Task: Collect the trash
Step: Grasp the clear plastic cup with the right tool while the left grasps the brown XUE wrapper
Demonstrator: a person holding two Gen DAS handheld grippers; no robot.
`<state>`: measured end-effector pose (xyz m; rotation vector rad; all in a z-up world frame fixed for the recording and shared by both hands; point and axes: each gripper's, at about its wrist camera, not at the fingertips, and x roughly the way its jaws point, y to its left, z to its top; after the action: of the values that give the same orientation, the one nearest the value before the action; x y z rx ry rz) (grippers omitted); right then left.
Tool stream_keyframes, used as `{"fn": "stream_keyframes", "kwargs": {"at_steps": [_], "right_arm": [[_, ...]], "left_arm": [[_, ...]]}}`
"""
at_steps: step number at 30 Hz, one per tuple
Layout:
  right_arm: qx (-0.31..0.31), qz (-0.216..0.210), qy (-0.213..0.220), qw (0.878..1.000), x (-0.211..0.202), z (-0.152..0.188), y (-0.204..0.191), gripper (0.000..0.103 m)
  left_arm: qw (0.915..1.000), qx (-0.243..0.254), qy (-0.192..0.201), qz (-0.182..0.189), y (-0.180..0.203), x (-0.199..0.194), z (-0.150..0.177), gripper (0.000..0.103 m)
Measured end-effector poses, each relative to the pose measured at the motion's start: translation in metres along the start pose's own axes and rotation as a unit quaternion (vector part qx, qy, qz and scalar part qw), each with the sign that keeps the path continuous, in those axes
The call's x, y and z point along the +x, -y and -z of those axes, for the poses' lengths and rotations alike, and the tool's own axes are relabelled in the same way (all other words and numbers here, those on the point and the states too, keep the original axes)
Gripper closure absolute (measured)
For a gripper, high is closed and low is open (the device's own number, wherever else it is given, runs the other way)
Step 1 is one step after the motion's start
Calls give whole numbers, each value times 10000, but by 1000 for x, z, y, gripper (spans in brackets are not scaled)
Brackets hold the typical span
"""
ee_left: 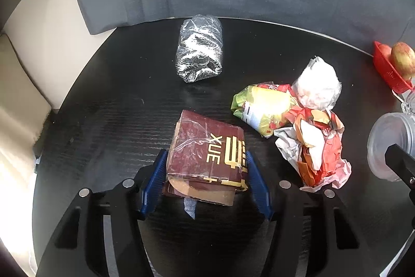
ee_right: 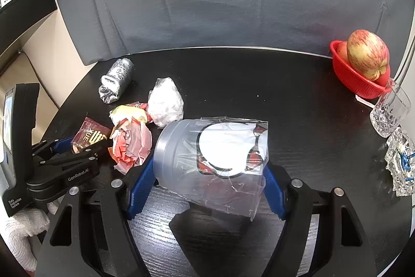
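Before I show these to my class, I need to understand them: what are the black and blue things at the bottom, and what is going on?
They are two hand-held grippers with blue fingers, each with a camera looking along them. No earlier picture is given.

The left gripper is closed on a maroon packet. The right gripper holds a clear plastic jar, lying on its side.

On the black round table lie a crushed bottle, a green wrapper, a white wad and a red wrapper. A red basket holds an apple, beside a glass.

"XUE" on maroon packet (ee_left: 207, 149)
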<state>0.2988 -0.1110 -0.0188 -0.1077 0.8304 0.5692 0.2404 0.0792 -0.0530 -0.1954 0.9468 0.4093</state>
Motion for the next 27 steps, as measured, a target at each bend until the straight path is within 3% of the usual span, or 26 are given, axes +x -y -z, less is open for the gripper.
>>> {"fn": "stream_keyframes", "kwargs": {"at_steps": [18, 27], "right_arm": [[274, -515, -15, 9983, -24, 16, -3, 30], [371, -675, -22, 9970, -42, 32, -7, 29]], "left_arm": [[9985, -27, 122, 525, -4, -34, 25, 48], [9967, -21, 241, 769, -8, -66, 53, 48]]}}
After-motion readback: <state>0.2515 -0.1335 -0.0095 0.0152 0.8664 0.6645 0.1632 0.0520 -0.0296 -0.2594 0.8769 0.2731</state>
